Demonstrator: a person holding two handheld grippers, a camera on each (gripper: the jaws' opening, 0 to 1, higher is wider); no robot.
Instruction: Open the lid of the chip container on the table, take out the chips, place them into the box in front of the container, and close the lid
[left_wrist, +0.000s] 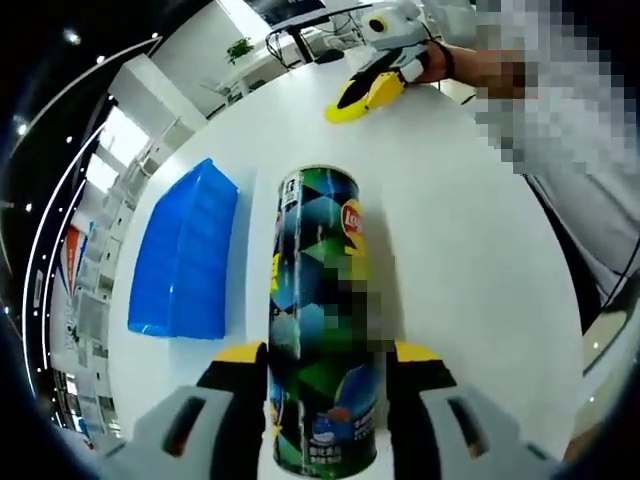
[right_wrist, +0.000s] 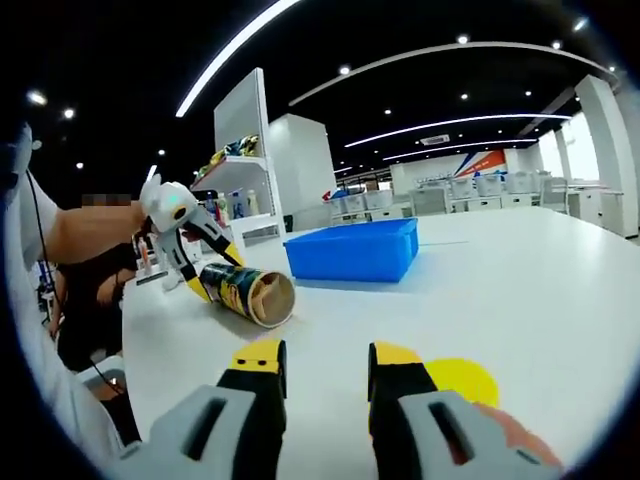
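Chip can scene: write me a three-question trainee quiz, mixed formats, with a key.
1. True or false: the yellow lid sits on the chip can.
2. What does the left gripper hold? A) the yellow lid B) the chip can C) nothing
3. Fill in: the right gripper has its jaws ____.
Key: 1 false, the lid lies on the table beside the right gripper; 2 B; 3 open.

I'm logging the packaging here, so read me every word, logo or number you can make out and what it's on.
"Lay's": red logo on the chip container, held in the left claw, only partly legible.
Small print near the container's base: too blurred to read.
Wall graphics in the background: too small to read.
Blue box: no text visible.
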